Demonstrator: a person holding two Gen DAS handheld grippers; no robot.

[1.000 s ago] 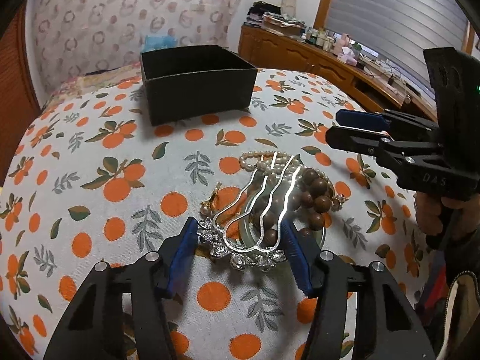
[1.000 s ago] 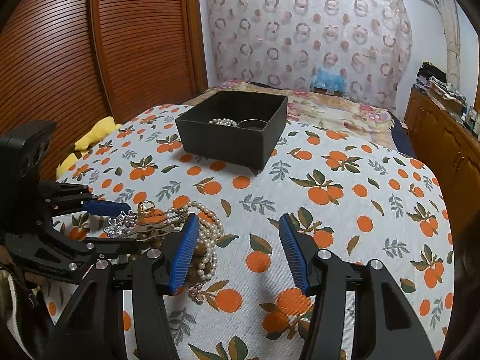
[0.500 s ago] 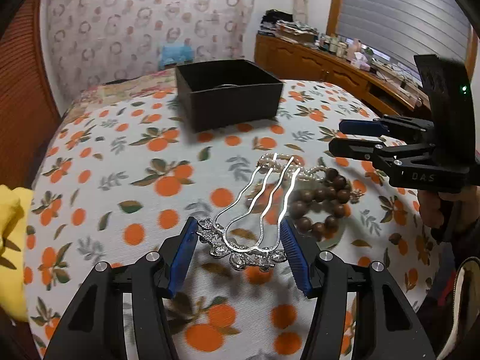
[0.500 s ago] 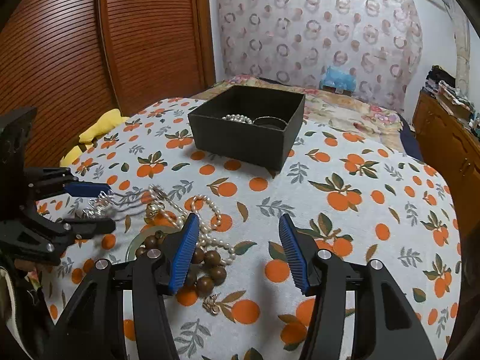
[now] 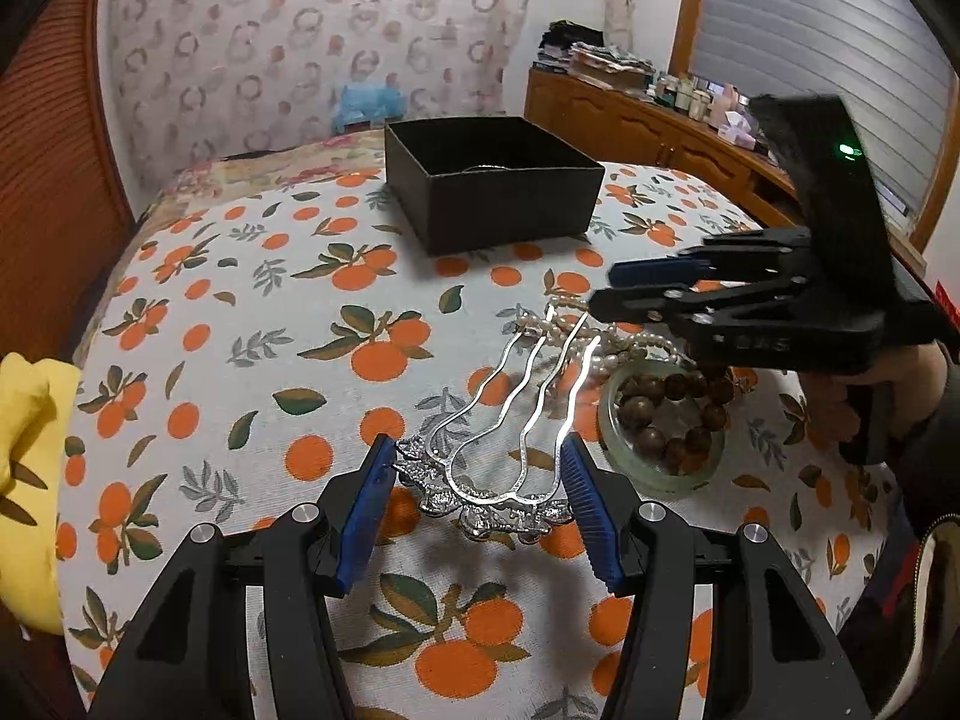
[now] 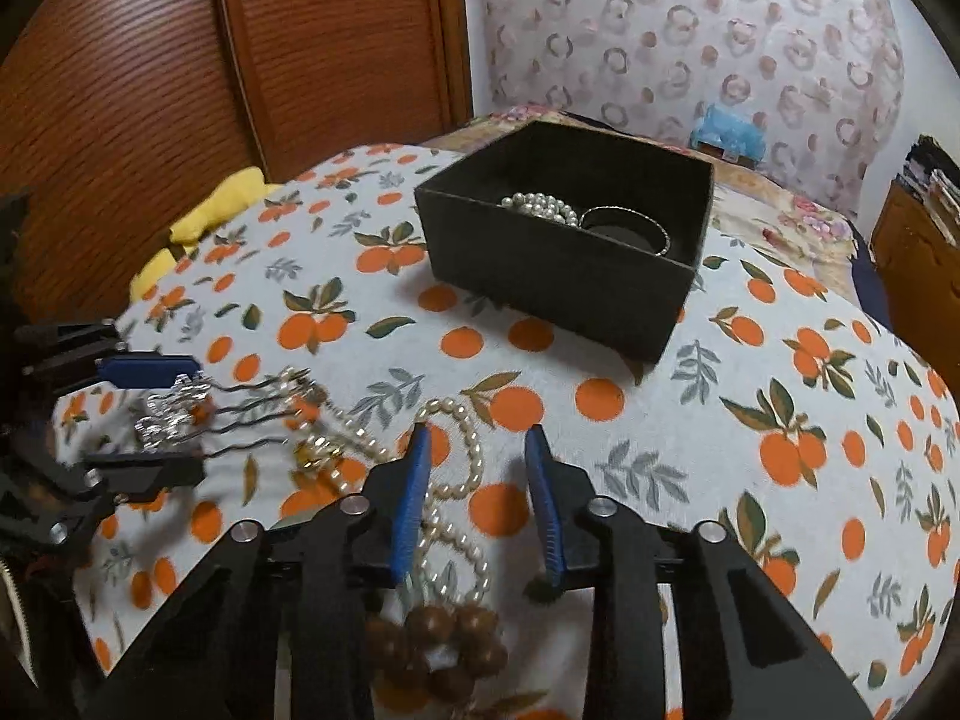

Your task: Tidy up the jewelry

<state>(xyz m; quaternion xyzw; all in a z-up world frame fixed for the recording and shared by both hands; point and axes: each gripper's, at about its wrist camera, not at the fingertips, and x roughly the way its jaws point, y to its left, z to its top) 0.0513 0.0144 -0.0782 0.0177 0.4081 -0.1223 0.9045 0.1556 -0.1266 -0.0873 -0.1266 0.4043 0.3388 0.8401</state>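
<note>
The silver metal hair comb with a rhinestone crown (image 5: pixel 480 462) is pinched across its jewelled top between the blue ribbed pads of the left gripper (image 5: pixel 477 501) and is held clear above the orange-printed white bedspread (image 5: pixel 240 312), its wavy prongs pointing away toward the open black cardboard box (image 5: pixel 492 192). The right gripper (image 6: pixel 480 498) is positioned over a loose white pearl necklace (image 6: pixel 462 480); its jaws have just been closing and are seen narrowed, with a loop of pearls lying between them, though contact of the pads with the pearls cannot be confirmed. A brown wooden bead bracelet (image 5: pixel 666 414) is seen resting in and over a pale green jade bangle (image 5: pixel 648 474) beside the comb. Inside the box a second string of white pearls (image 6: pixel 540 207) and a thin metal bangle (image 6: pixel 624 228) are seen. Raised lettering on the right gripper's body is blurred and cannot be read.
</note>
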